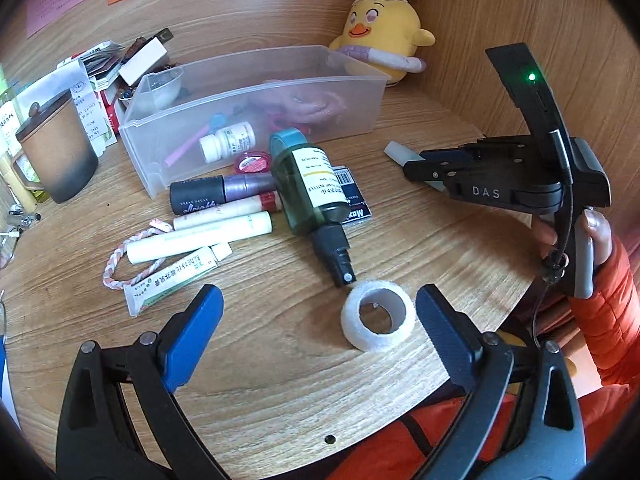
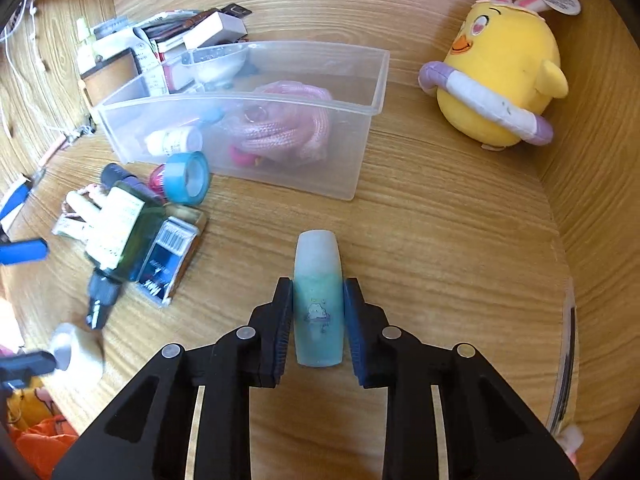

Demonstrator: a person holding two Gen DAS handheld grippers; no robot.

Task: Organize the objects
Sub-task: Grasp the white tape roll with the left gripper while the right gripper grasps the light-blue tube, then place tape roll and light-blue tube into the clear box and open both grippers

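My right gripper is shut on a small pale blue-green bottle that lies on the wooden table, pads pressed on both of its sides. In the left wrist view that gripper sits at the right with the bottle's pale end poking out. My left gripper stands open low over the table. A white tape roll lies between its fingers, close to the right one. A clear plastic bin holding a pink rope and a white pill bottle stands behind.
A green spray bottle, several cosmetic tubes, a braided cord and a blue tape roll lie left of centre. A yellow plush chick sits at the back, a brown cup and boxes at the left. The table edge curves in front.
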